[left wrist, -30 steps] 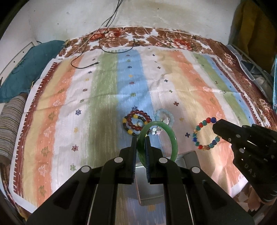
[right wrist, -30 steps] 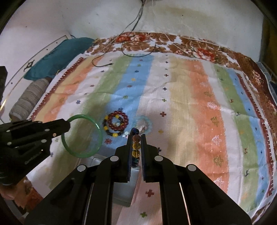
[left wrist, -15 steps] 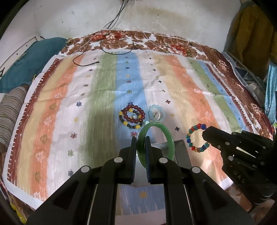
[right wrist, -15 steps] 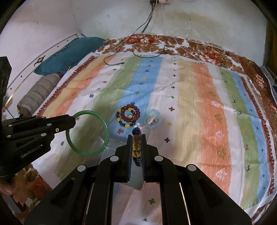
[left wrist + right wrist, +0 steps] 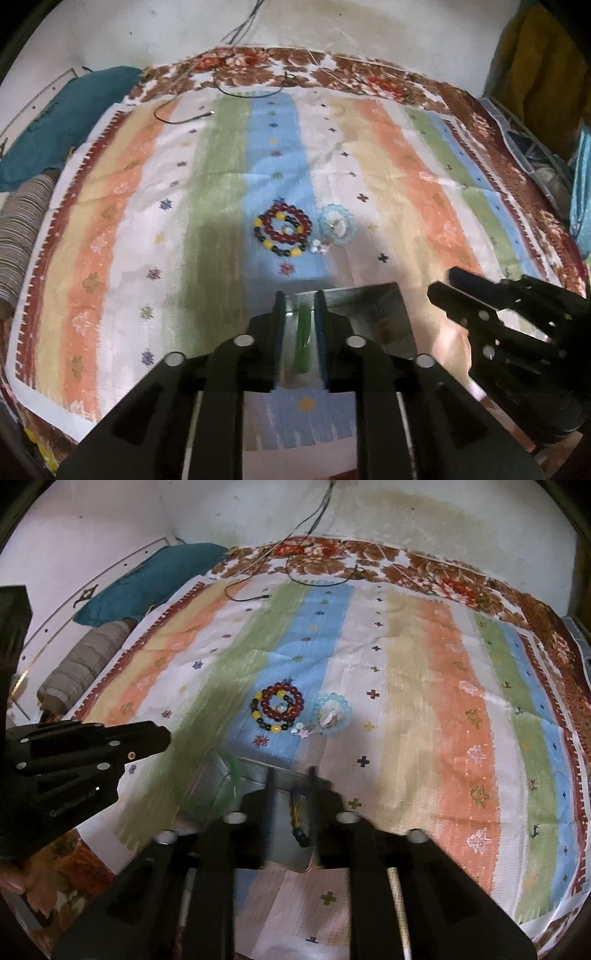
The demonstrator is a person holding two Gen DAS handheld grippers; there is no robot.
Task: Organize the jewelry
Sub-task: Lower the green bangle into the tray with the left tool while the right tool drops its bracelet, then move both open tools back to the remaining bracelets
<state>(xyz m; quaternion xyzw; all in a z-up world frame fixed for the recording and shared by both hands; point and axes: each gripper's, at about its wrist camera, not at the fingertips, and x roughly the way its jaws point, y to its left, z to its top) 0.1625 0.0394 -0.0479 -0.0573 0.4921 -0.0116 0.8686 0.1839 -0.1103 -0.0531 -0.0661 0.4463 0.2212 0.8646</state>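
My left gripper [image 5: 300,295] hovers over an open metal box [image 5: 369,306] at the near edge of the striped bedspread. Its jaws are opening, and a green bangle [image 5: 303,336] hangs loose between them with gaps on both sides. My right gripper [image 5: 291,771] is above the same metal box [image 5: 255,771], jaws also opening. A blurred multicoloured bead bracelet [image 5: 299,812] is slipping down between its fingers. Each gripper shows in the other's view: the right gripper [image 5: 441,280] and the left gripper [image 5: 164,734]. The green bangle [image 5: 229,779] appears there as a faint blur.
On the blue stripe lie nested red and dark bead bracelets [image 5: 282,230], a pale blue bracelet [image 5: 338,225] and small charms [image 5: 317,246]. A teal pillow [image 5: 70,122] and striped bolster [image 5: 22,236] sit at the left. A black cable [image 5: 184,116] trails near the far wall.
Both grippers drew back over the metal box at the near edge. Their jaws parted, and the green bangle and bead bracelet dropped lower between the fingers.
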